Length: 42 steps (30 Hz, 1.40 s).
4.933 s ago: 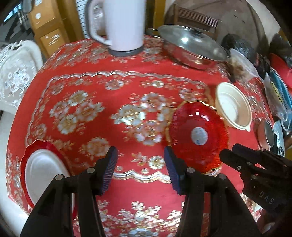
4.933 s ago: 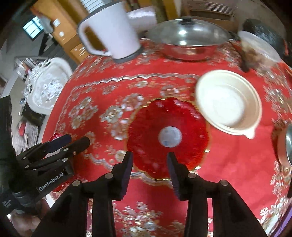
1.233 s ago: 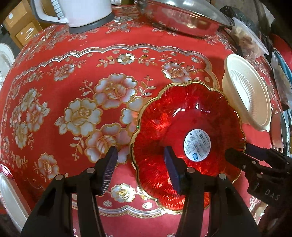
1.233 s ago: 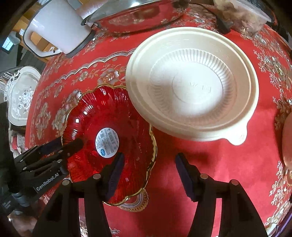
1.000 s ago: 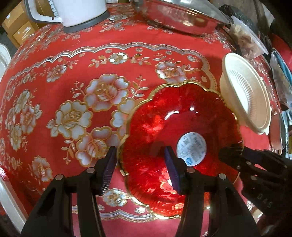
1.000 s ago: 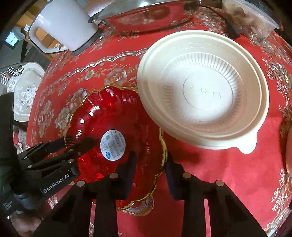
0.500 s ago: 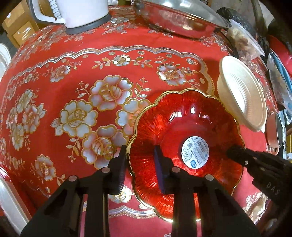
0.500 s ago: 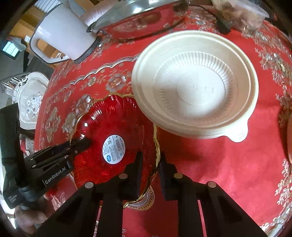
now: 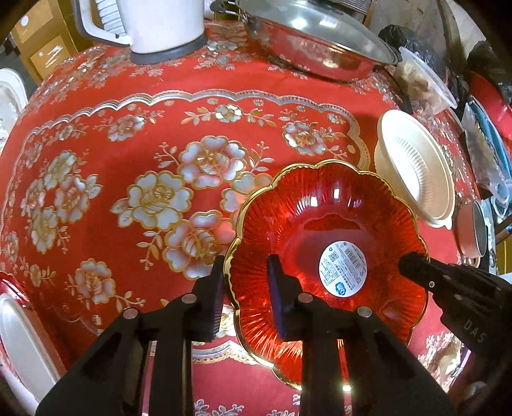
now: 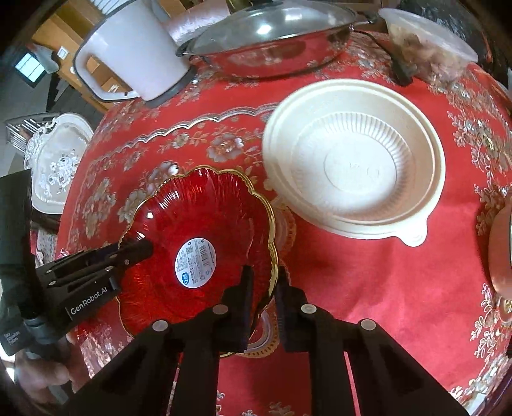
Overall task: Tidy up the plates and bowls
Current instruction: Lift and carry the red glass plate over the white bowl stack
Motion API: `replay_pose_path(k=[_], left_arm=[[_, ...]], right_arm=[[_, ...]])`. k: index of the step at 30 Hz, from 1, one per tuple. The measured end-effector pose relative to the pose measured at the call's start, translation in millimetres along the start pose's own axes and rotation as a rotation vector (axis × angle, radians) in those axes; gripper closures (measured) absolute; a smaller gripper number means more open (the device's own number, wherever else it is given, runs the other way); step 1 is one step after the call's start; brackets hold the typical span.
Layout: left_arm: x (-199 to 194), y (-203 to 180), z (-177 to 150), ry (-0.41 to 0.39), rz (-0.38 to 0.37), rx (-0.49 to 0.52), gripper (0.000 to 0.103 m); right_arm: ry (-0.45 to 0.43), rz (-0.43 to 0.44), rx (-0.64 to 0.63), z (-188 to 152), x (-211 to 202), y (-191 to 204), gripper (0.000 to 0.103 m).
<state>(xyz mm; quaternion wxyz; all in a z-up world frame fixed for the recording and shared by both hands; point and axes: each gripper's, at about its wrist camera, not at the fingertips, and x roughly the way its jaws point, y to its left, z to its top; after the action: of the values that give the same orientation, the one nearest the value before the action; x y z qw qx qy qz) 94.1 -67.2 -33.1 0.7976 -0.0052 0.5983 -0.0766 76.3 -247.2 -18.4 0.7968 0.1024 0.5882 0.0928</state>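
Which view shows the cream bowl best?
Right wrist: the cream bowl sits near frame centre, whole rim and ribbed inside visible. In the left wrist view it lies at the right edge, foreshortened beyond the red dish.

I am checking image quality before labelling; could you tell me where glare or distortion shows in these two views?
Left wrist view: bright glints on the red plate and the pot lid; fisheye bends the table edges. Right wrist view: glare on the lid; the white bowl looks slightly soft.
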Motion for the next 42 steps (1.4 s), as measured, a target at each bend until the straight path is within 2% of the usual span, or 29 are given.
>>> replay_pose_path(k=[8, 16, 29, 42], left_arm=[[-23.7, 14.2, -3.5, -0.044, 0.011, -0.030, 0.080], [-50.1, 44.1, -12.2, -0.087, 0.042, -0.088, 0.080], [-91.0, 128.3, -50.3, -0.144, 0.123, -0.233, 0.080], [-118.6, 216.2, -89.7, -0.163, 0.201, -0.389, 0.080]], right_arm=[[-0.025, 0.006, -0.051, 0.1, -14.6, 23.2, 0.090], [-0.042, 0.032, -0.128, -1.0, -23.5, 65.5, 0.090], [-0.028, 0.089, -0.303, -6.4, -14.9, 166.5, 0.089], [0.010, 0.139, -0.477, -21.6, 8.3, 270.3, 0.086]])
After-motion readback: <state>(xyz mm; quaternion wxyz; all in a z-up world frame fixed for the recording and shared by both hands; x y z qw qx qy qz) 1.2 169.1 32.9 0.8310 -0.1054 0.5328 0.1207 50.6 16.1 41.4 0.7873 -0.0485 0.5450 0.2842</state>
